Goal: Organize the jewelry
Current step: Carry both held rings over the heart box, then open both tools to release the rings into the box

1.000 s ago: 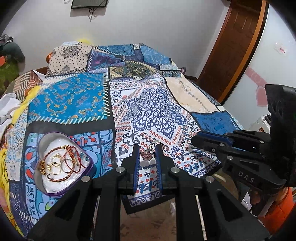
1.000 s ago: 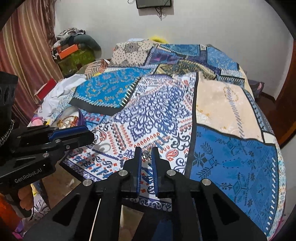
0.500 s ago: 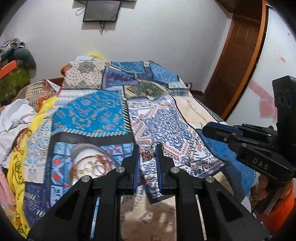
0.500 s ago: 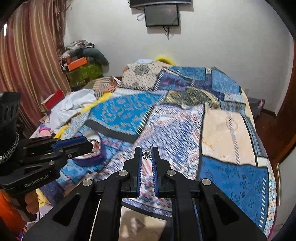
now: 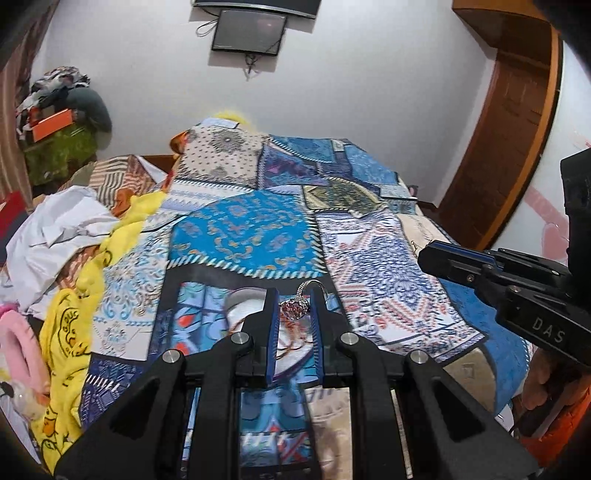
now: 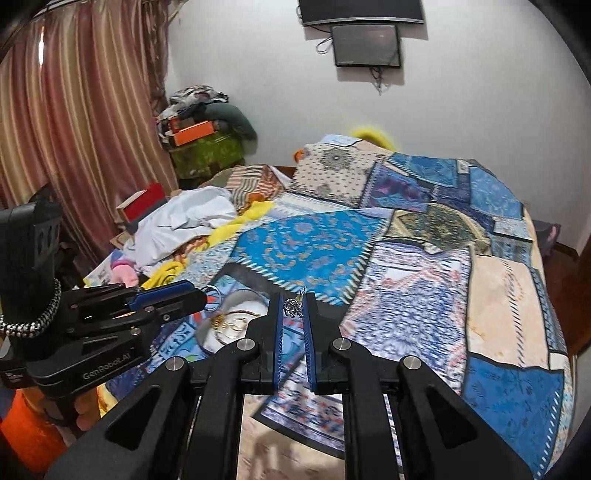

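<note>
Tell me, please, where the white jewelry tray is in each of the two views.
Left wrist view: jewelry tray low centre, mostly behind the left tongs.
Right wrist view: tray lower left of centre, beside the left tongs.
Shared landmark: wall screen.

I hold both tongs tilted downward: left tongs point(image 5: 294, 308) clamped narrowly, right tongs point(image 6: 293, 308) nearly closed, at three o'clock of them.

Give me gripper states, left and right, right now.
Left gripper: closed on a ring with a red stone.
Right gripper: closed on a small silver jewelry piece.
</note>
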Available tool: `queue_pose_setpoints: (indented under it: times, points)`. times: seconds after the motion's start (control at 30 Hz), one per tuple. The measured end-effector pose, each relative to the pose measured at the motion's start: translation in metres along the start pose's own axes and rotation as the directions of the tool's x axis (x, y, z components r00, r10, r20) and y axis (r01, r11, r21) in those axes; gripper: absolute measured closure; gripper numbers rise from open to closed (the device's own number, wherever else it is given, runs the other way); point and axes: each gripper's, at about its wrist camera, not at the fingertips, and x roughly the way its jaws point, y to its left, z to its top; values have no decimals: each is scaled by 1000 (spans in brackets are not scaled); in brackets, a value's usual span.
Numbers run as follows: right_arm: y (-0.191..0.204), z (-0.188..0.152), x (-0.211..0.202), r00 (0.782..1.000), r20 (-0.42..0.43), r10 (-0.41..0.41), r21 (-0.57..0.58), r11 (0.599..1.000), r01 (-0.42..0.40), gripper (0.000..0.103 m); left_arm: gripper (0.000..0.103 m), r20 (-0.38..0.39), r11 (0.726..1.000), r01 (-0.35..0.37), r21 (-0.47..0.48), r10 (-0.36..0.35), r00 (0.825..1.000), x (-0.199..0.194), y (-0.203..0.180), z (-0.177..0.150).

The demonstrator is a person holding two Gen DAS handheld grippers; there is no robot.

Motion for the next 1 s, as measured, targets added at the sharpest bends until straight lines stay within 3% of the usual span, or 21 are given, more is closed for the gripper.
queue_pose_setpoints:
  times: [0.5, 1.0]
  points:
    - [29, -6, 59, 990, -118, 73, -43, 996, -79, 94, 88, -121, 999, -9, -33, 5, 993, 39, 30, -29]
    - [31, -12, 103, 966, -231, 117, 0, 993, -120, 94, 88, -158, 999, 2, -33, -7, 987, 56, 37, -34]
